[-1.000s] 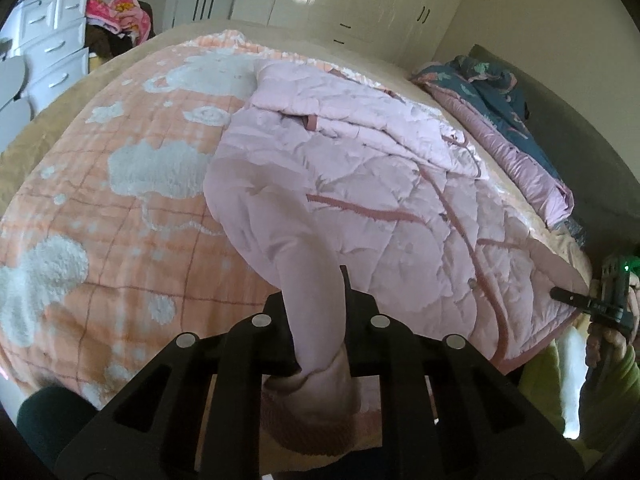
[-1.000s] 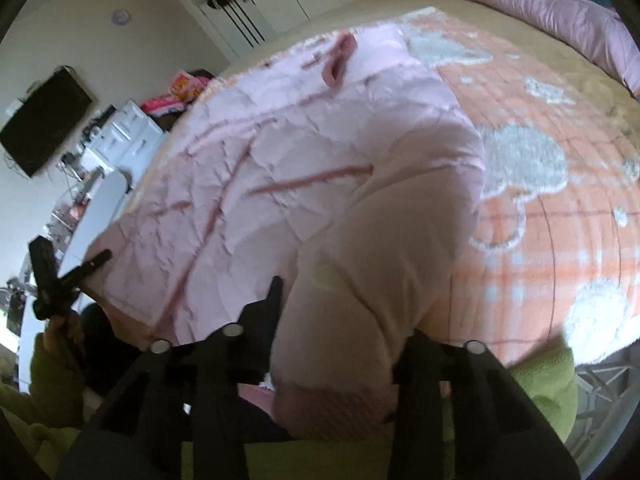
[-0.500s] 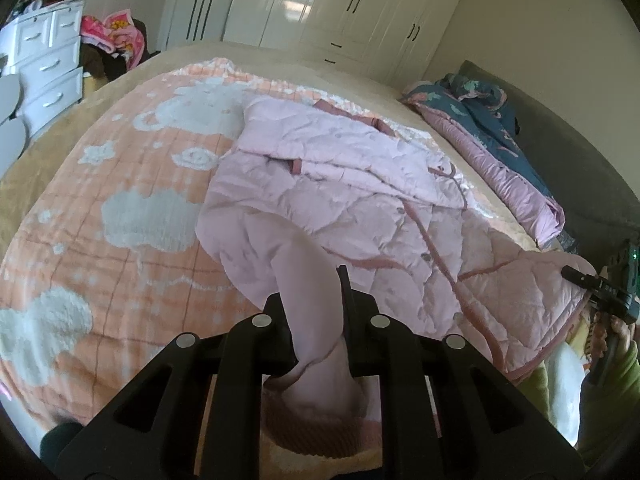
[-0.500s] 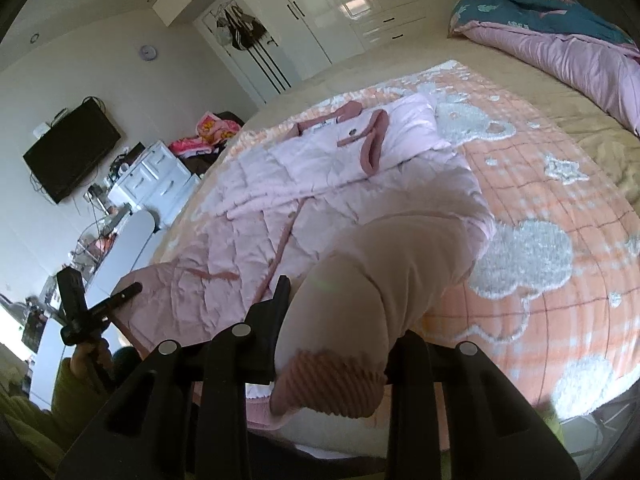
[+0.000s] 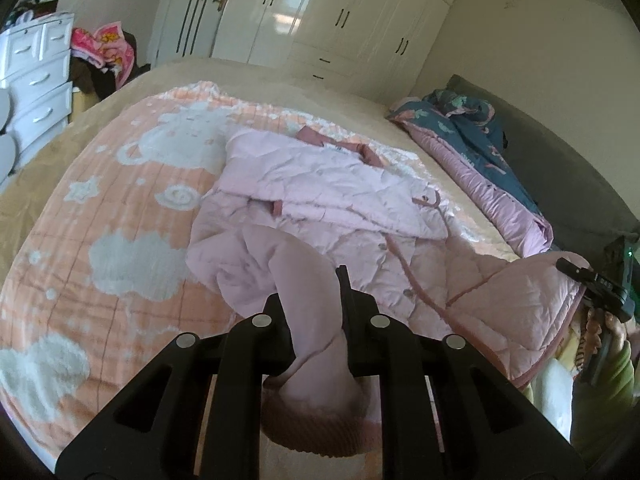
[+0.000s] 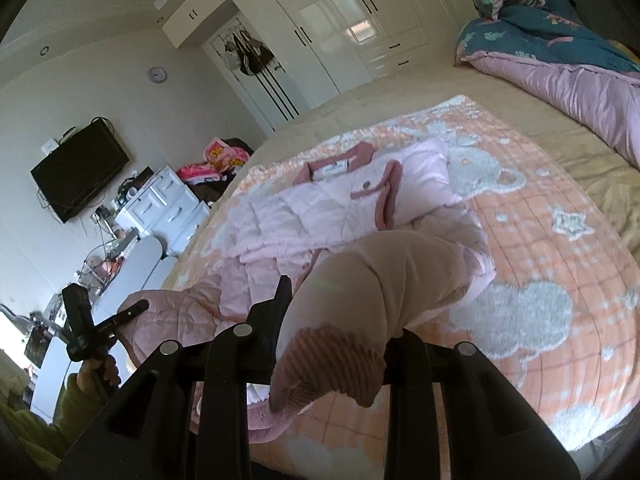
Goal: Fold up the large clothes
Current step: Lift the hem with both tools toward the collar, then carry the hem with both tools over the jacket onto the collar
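A pink quilted coat (image 5: 340, 200) lies on the bed's orange blanket (image 5: 100, 208); it also shows in the right wrist view (image 6: 340, 208). Its collar end is far from me. My left gripper (image 5: 310, 292) is shut on a sleeve near its ribbed cuff (image 5: 316, 428) and holds it raised. My right gripper (image 6: 340, 320) is shut on the other sleeve (image 6: 384, 272), with its ribbed cuff (image 6: 328, 364) hanging toward me. The near hem is lifted and folds up at the bed's front edge. Each gripper shows in the other's view, beside the raised hem.
A teal and pink duvet (image 5: 480, 160) lies bundled along the bed's right side. White wardrobes (image 5: 320, 20) stand behind the bed. A white drawer chest (image 5: 36, 80) and a wall television (image 6: 80, 168) are on the left. A green-sleeved arm (image 5: 608, 364) is nearby.
Both grippers have risen and pulled back, lifting the sleeves and the near hem off the bed. The coat now bunches toward its middle and more of the room shows.
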Tool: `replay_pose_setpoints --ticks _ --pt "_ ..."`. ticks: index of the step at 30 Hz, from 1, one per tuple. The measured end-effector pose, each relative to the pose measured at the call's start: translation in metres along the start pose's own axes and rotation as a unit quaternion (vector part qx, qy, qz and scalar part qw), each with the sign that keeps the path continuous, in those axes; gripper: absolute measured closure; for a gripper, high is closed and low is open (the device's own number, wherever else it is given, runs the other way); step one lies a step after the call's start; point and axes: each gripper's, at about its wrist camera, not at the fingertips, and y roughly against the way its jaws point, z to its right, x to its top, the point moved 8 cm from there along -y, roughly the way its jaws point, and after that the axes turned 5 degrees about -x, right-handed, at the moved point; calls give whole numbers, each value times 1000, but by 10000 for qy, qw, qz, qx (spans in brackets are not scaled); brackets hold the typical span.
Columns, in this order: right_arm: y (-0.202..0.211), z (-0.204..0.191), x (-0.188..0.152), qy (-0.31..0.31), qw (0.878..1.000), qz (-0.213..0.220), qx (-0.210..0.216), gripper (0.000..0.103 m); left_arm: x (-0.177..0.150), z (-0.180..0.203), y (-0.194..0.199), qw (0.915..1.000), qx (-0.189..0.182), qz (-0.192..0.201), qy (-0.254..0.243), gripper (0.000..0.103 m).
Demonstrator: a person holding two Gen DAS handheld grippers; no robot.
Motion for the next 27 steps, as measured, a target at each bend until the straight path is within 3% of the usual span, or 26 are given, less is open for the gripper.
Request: replay_pose_setpoints --ticks 27 --pt "1 -14 85 65 9990 434 -25 78 97 13 -4 9983 -209 543 66 95"
